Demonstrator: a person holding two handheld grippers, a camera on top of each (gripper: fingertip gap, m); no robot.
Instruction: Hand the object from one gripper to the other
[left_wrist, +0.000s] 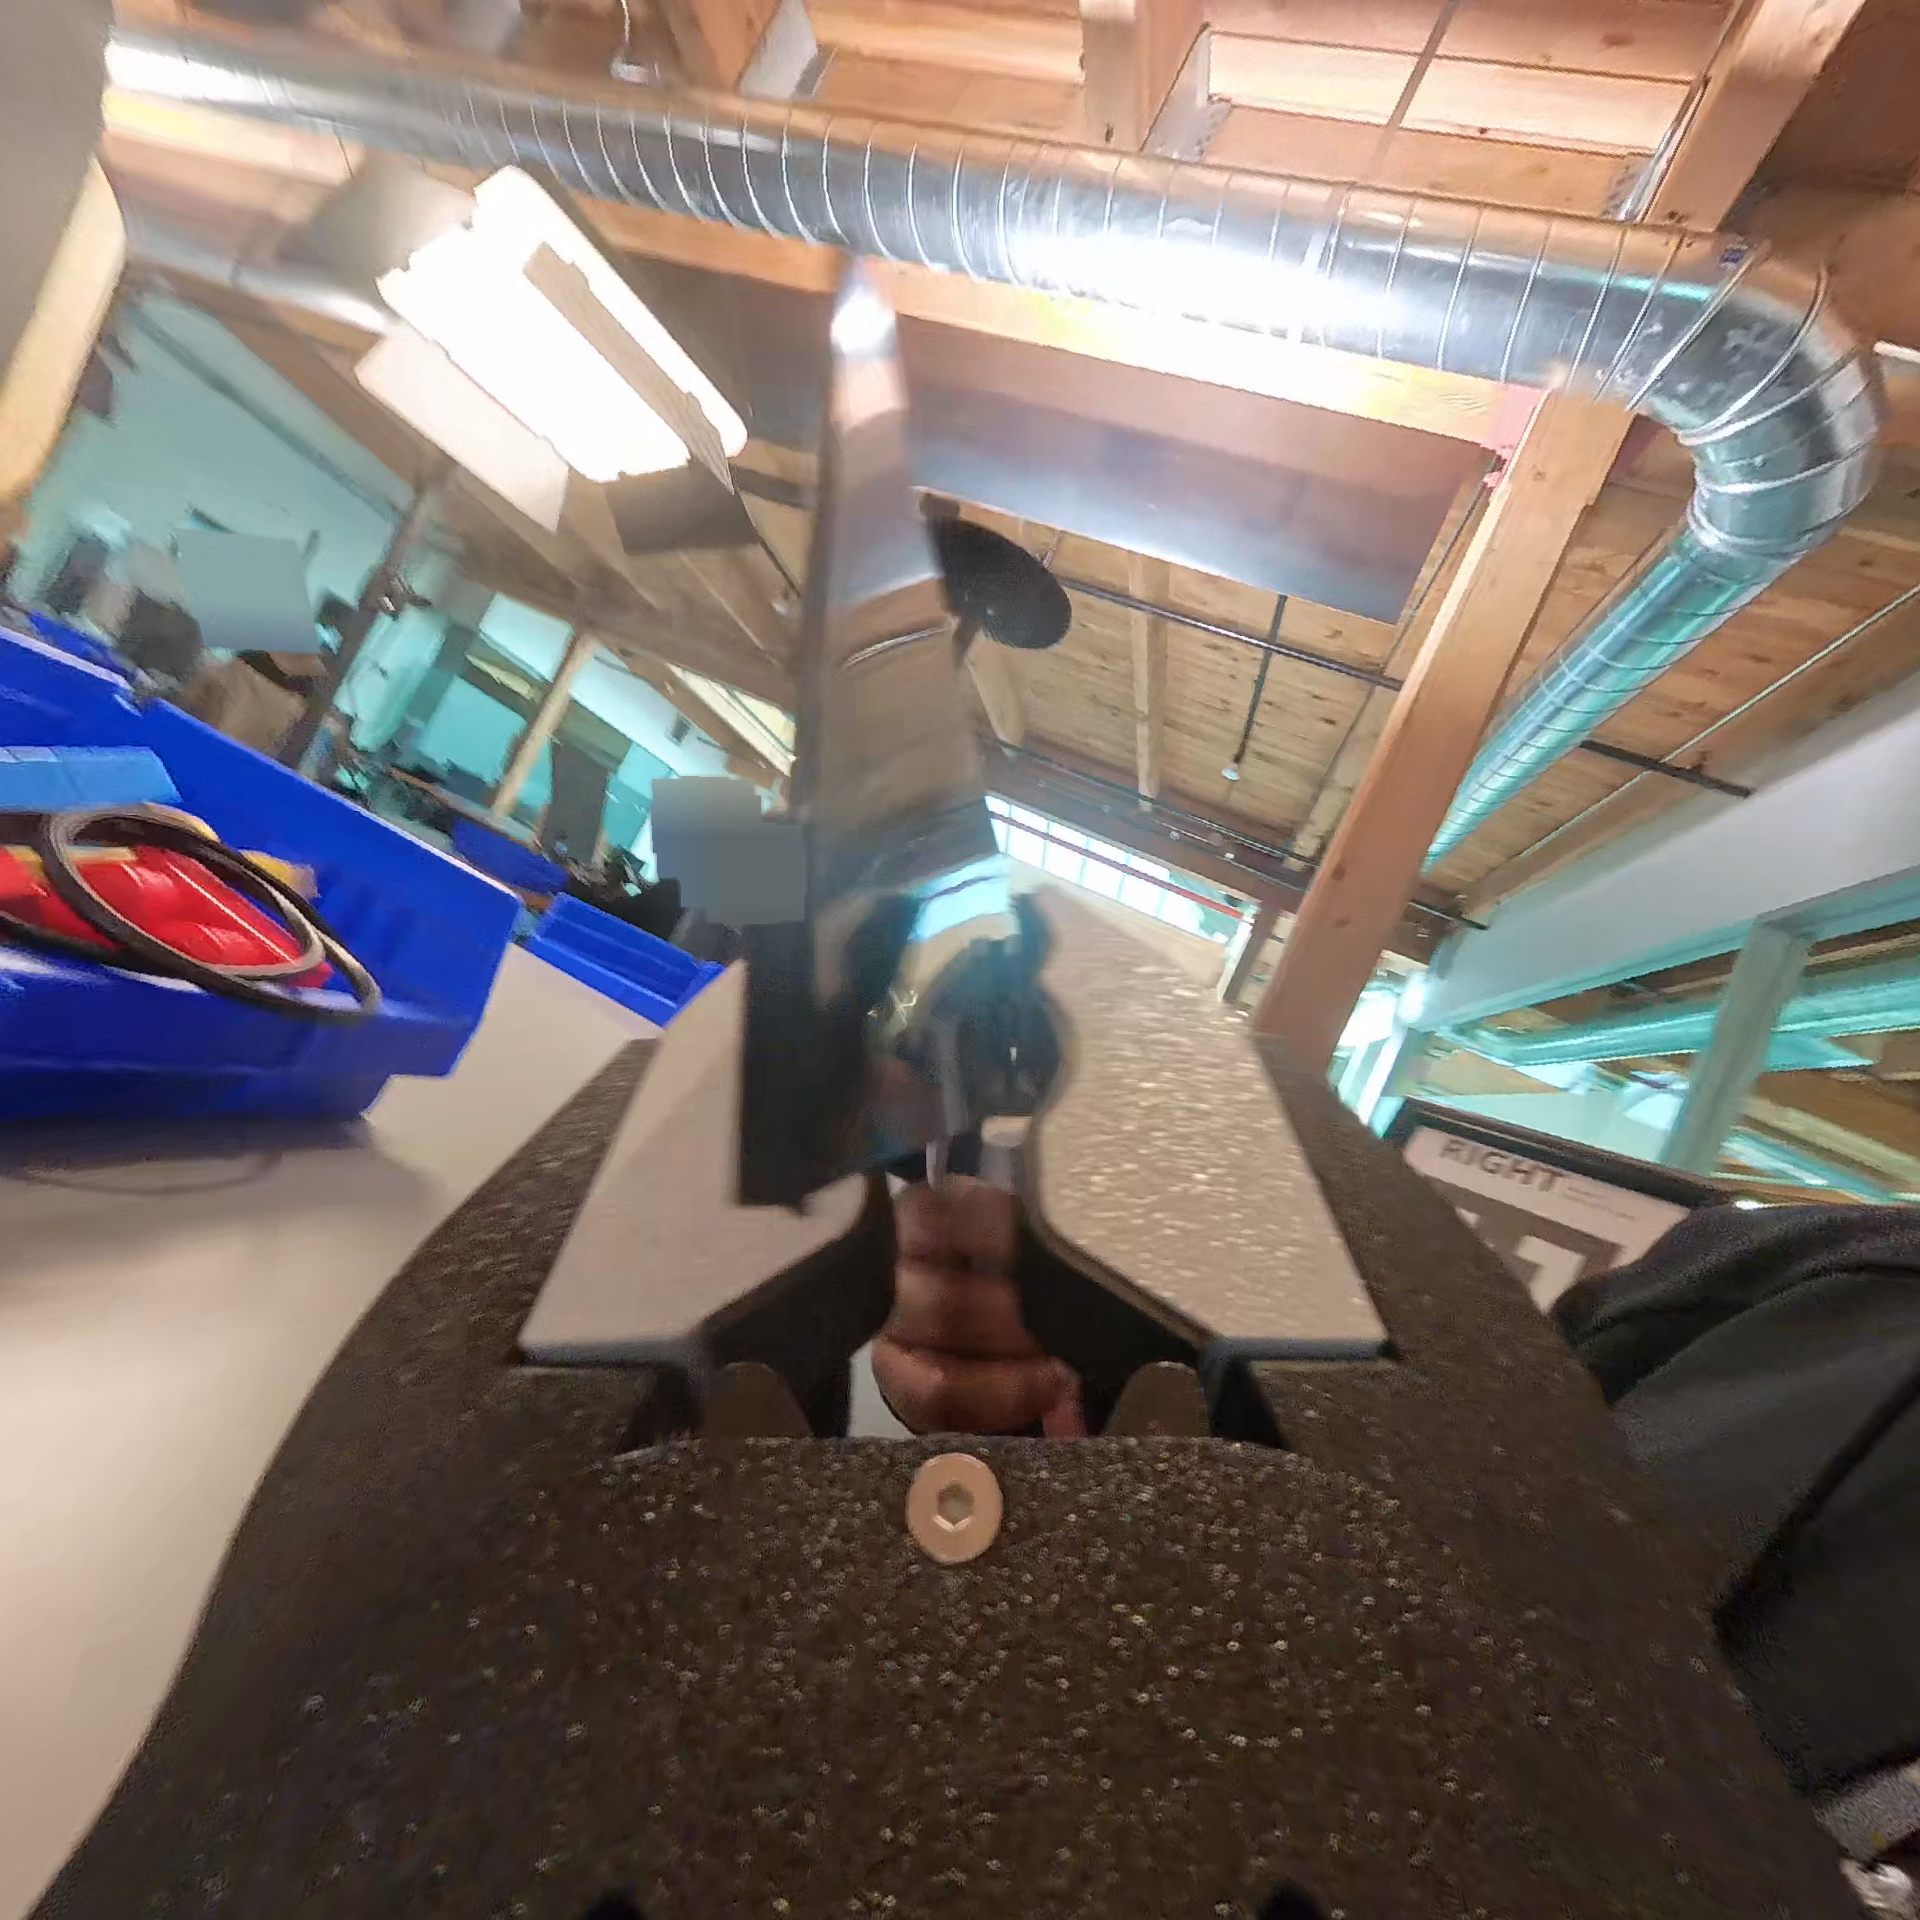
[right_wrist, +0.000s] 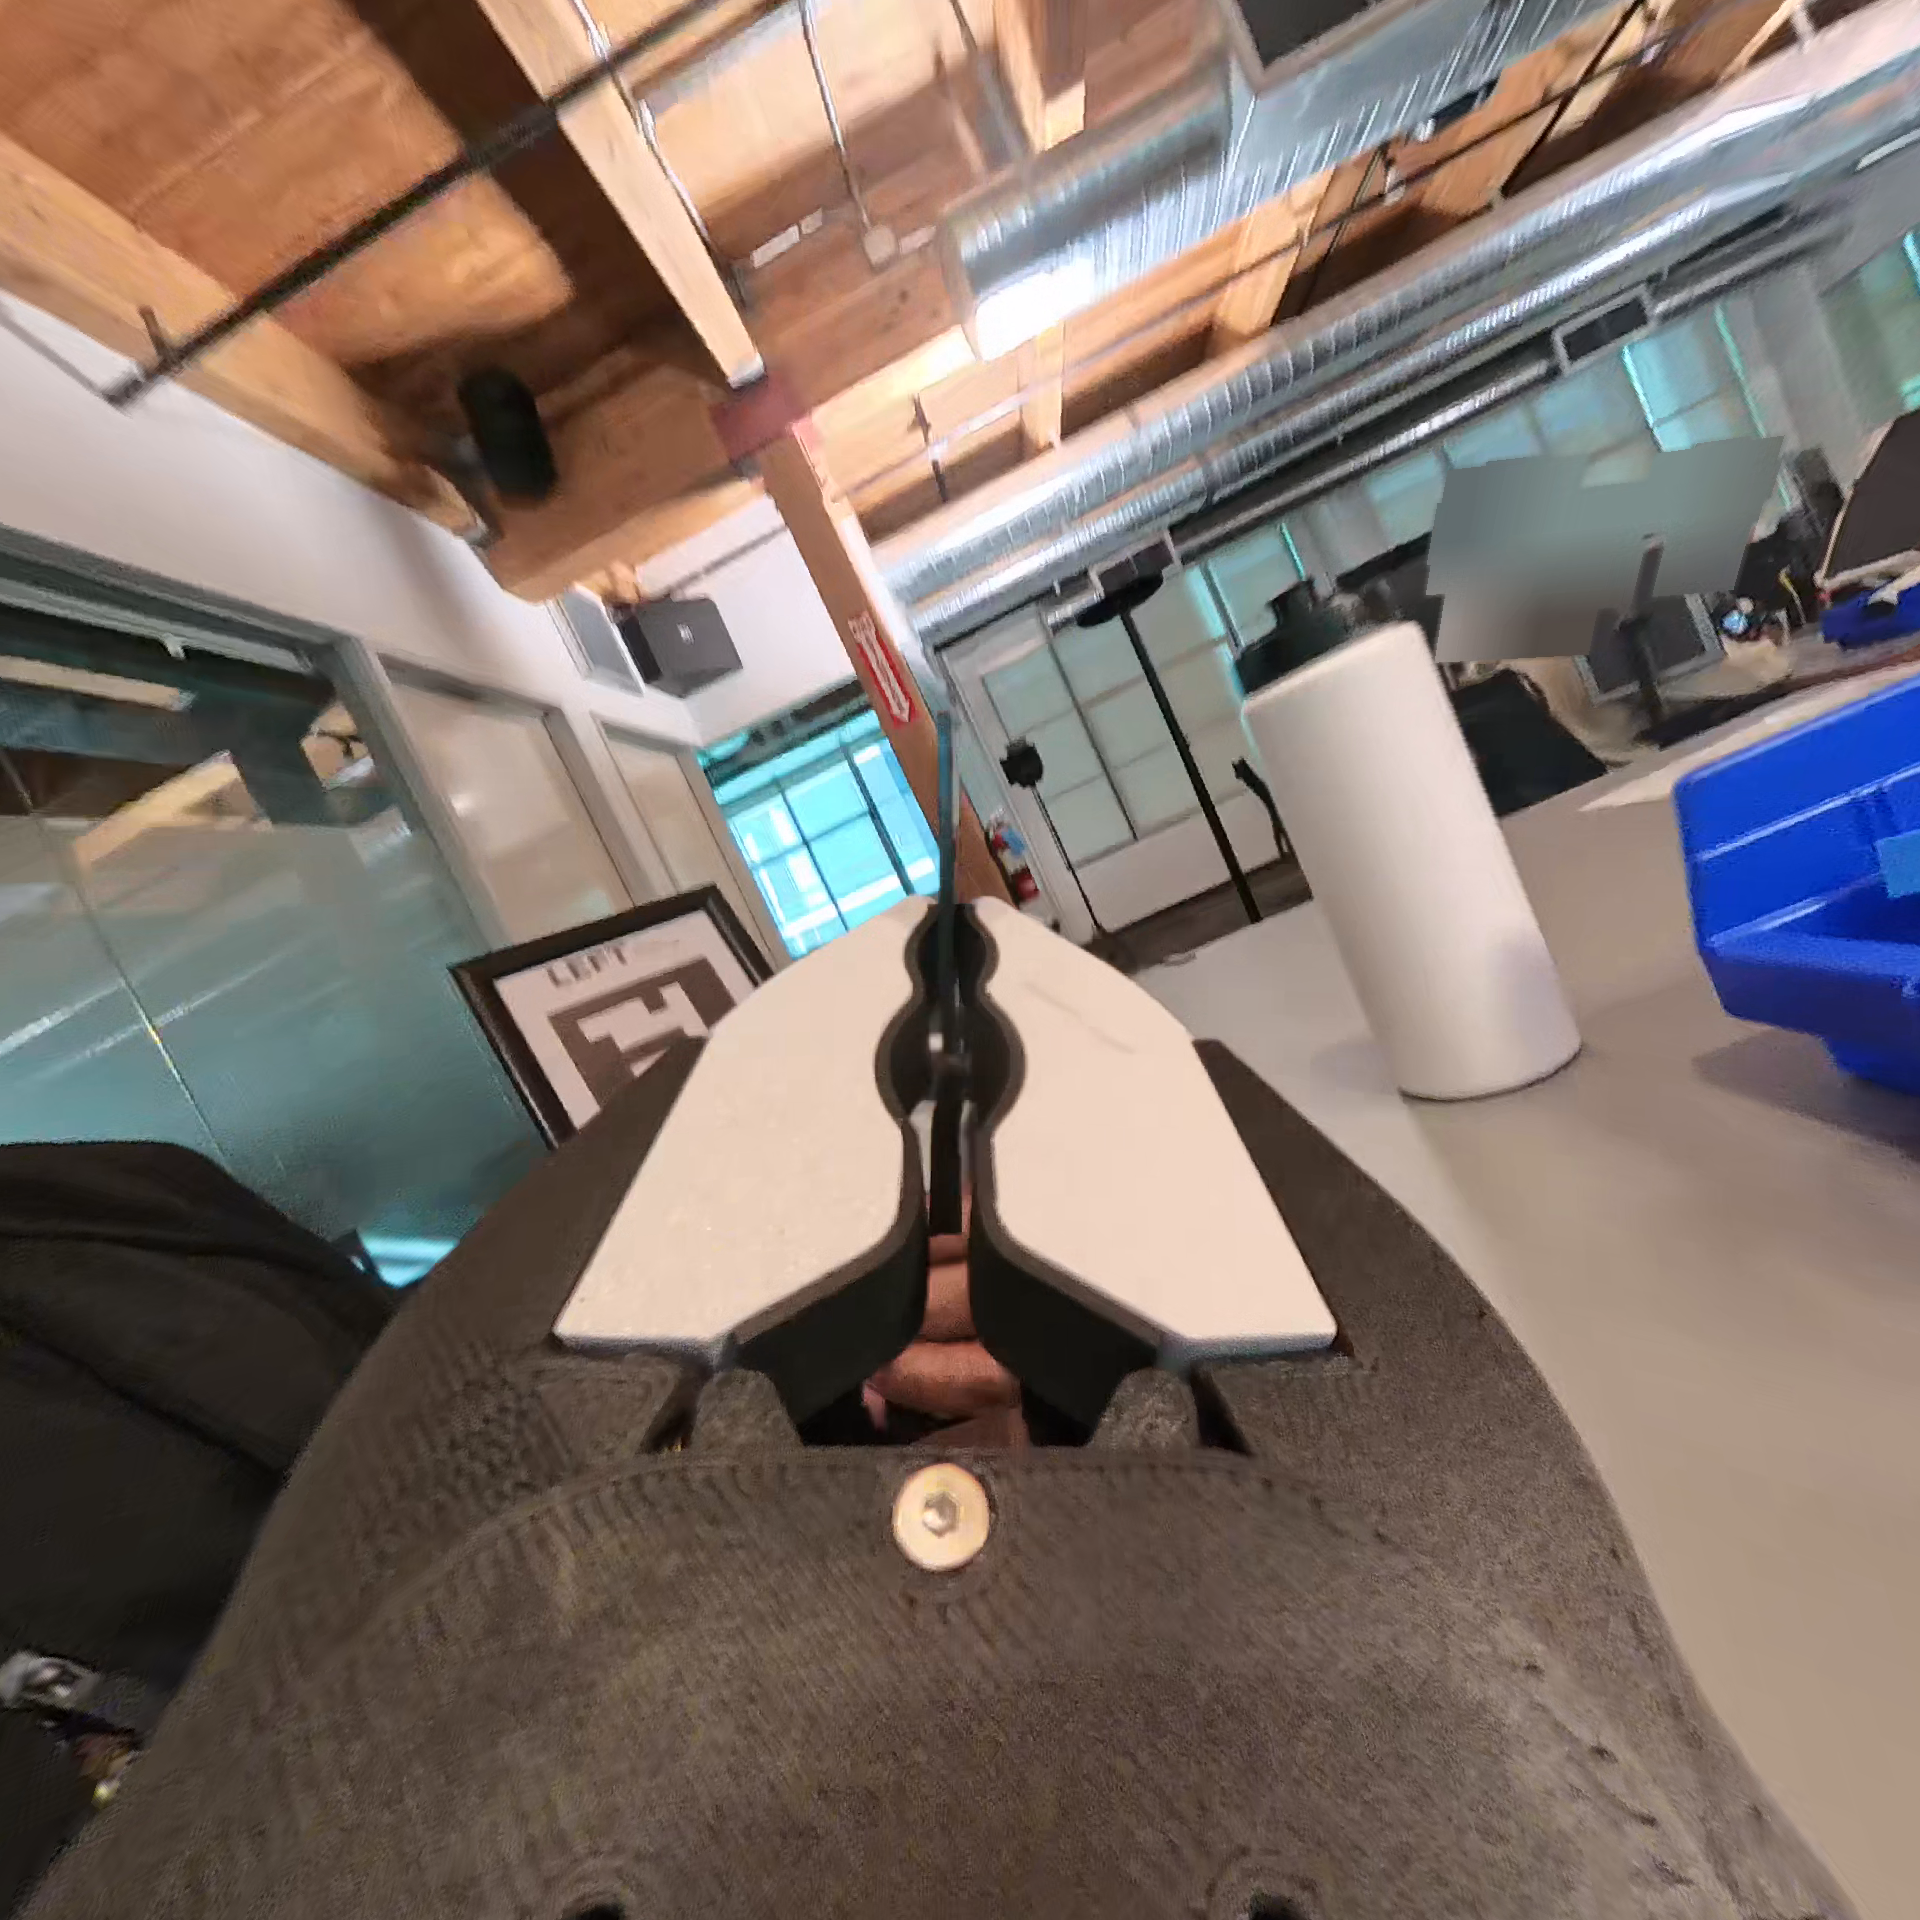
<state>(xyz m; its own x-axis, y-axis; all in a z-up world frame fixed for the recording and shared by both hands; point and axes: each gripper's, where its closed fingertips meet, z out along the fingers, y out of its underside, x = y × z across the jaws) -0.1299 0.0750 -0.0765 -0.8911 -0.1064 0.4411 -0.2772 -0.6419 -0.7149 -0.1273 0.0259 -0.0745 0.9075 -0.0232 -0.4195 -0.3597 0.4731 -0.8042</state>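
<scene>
A thin mirror-like sheet (left_wrist: 883, 727) stands upright between the fingers of my left gripper (left_wrist: 894, 935). Its lower corner lies over the left finger (left_wrist: 665, 1143), and there is a gap to the right finger (left_wrist: 1174, 1091). The left jaws stand apart, wider than the sheet. In the right wrist view my right gripper (right_wrist: 951, 914) is shut on a thin sheet (right_wrist: 943, 810) seen edge-on, sticking up past the fingertips. Both grippers point up toward the ceiling, side by side. The right gripper's marker tag (left_wrist: 1538, 1205) and the left gripper's tag (right_wrist: 623, 1018) show beside each other's fingers.
A blue bin (left_wrist: 416, 935) holding red parts and black rings (left_wrist: 187, 914) sits on the grey table (left_wrist: 208, 1351) to the left. A white cylinder (right_wrist: 1423, 862) and another blue bin (right_wrist: 1818, 914) stand on the table (right_wrist: 1558, 1247) to the right. A dark sleeve (left_wrist: 1766, 1403) is close by. My hands' fingertips stand some 6 cm from each other.
</scene>
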